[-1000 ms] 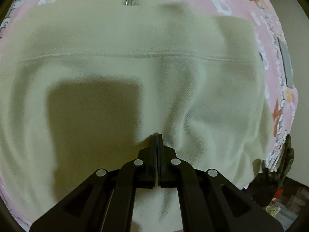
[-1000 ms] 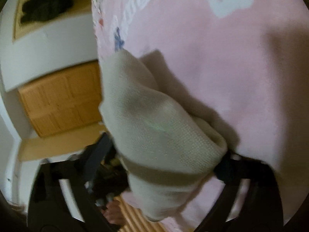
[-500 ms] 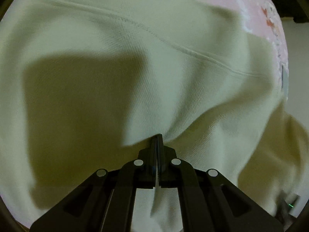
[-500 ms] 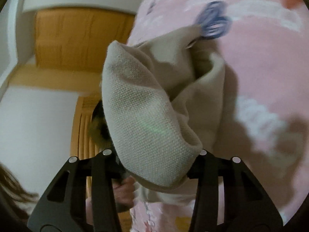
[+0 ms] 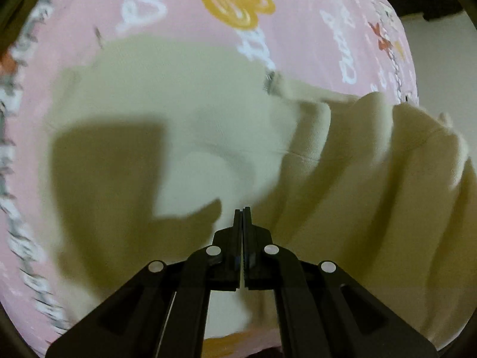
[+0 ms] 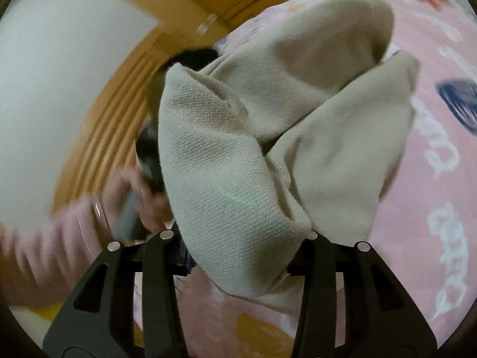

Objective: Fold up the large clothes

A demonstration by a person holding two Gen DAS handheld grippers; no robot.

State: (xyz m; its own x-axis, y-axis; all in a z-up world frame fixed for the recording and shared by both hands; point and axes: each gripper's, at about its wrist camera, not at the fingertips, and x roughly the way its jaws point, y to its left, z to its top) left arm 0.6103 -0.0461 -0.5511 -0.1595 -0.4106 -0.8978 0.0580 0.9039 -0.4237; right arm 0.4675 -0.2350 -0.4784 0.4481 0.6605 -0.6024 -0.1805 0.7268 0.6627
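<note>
A pink bedspread [image 5: 184, 9] printed with white lettering and an orange heart covers the bed under both claws. In the left wrist view, the left claw [image 5: 242, 210] stands pressed together, with no cloth visible between its tips, over the cream garment [image 5: 184, 125], which lies partly flat, partly bunched at right. Only the right wrist view shows the right claw [image 6: 244, 238] clamped on a thick lifted fold of garment, a pink sleeve [image 6: 56, 238] beyond, and orange wooden furniture [image 6: 119, 113].

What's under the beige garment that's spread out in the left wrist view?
A pink printed bedspread shows all around the beige garment. Whatever lies directly beneath the cloth is covered, so nothing else can be confirmed there.
</note>
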